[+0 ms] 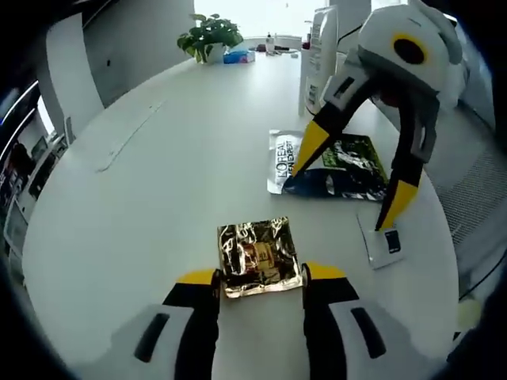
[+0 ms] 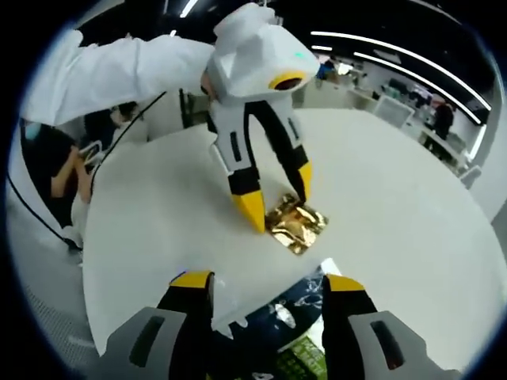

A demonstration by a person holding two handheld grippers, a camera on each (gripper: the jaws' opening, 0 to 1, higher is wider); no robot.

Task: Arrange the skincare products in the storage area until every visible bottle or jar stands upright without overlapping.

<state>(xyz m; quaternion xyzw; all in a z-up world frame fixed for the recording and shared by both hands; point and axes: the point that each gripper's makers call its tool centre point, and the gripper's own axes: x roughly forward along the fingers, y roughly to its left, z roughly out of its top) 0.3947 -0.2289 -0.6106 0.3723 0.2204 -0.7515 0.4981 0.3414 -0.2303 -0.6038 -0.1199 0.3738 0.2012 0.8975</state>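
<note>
Sachets flat on surface, no grasp yet

Gold sachet [image 1: 257,256] lies flat on the white surface [image 1: 158,198], between the tips of the left gripper [image 1: 260,275], jaws wide, nothing held. Right gripper [image 2: 268,283] likewise open and empty, straddling the dark sachet [image 1: 337,166]. Judgement: close squarely on one edge, since thin foil may slip; keep the small white packet [image 1: 384,241] uncovered.

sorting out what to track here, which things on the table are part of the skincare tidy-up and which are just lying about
Part of the job:
- gold foil sachet, between the left gripper's open jaws
- dark L'Oreal sachet, under the right gripper
- small white sachet
- tall white pack

Just lying about:
- potted plant
- blue item beside it
</note>
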